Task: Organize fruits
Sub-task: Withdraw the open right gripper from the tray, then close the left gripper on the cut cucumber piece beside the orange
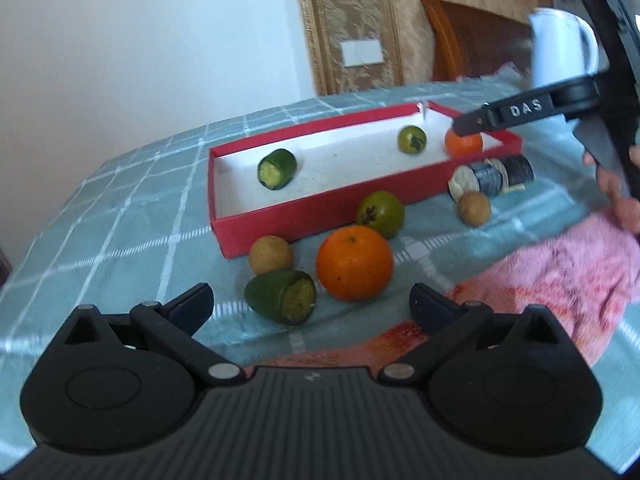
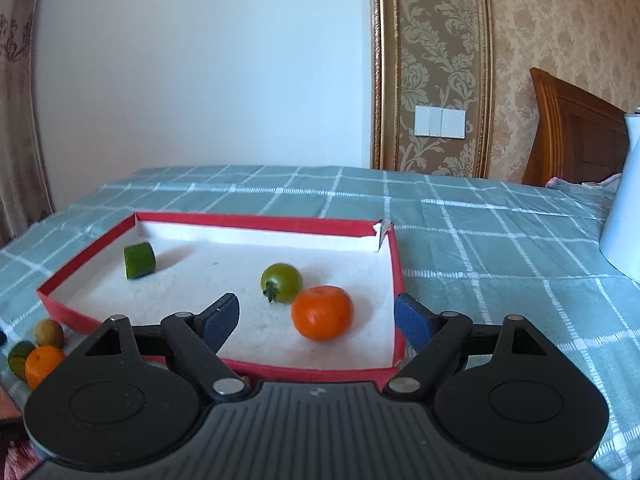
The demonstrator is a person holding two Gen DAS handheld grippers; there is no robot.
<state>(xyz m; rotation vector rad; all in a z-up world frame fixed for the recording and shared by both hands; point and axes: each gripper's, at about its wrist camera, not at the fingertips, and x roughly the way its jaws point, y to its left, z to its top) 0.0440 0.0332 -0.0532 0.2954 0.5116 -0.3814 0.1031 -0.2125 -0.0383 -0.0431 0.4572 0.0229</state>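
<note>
Holding my right tongs (image 2: 316,316) wide over the red box (image 2: 394,264), I see the orange (image 2: 322,312) lying free between them. My left tongs (image 1: 312,308) gape empty.

A red box (image 2: 394,264) with a white inside holds an orange mandarin (image 2: 322,312) and a green tomato (image 2: 282,282); beneath the box lies a teal cloth (image 2: 480,240) with white checks.

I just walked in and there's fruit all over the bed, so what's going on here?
A person is sorting fruit into a red box with a hand-held gripper in each hand. The right hand-held gripper is open over a small orange lying in the box beside a green tomato and a cucumber piece. The left hand-held gripper, open and empty, faces a bigger orange outside the box.
</note>
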